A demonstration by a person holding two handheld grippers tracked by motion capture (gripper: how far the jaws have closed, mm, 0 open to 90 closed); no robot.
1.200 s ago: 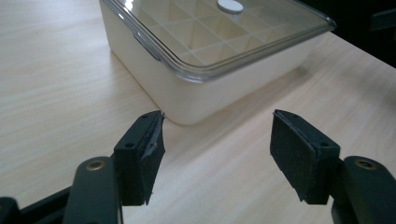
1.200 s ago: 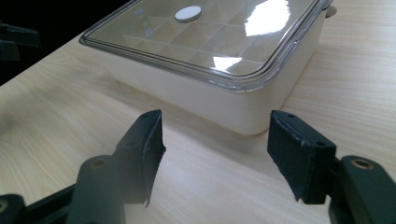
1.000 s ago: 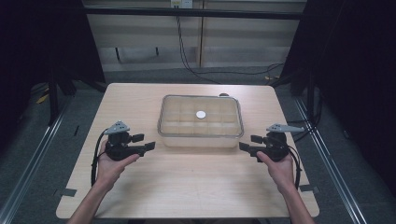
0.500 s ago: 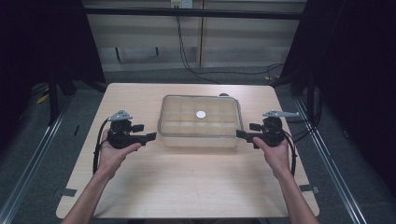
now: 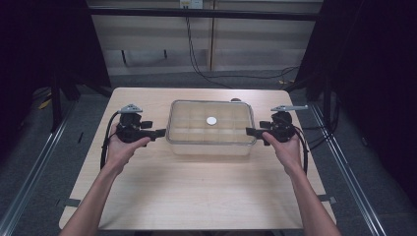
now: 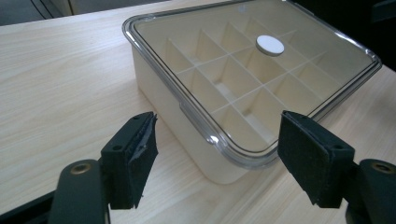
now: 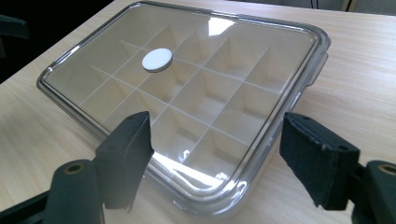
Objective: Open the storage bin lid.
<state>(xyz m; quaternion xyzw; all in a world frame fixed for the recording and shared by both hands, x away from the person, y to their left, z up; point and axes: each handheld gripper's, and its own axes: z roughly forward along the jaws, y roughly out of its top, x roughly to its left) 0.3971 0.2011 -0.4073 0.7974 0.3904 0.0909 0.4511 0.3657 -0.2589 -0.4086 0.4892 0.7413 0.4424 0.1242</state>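
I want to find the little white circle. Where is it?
The white disc sits on the clear lid of the divided box, near its middle toward the far side, between the left gripper and right gripper.

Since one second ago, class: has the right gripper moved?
Yes. The right gripper has moved forward and inward, toward the right end of the lidded box, which stayed put.
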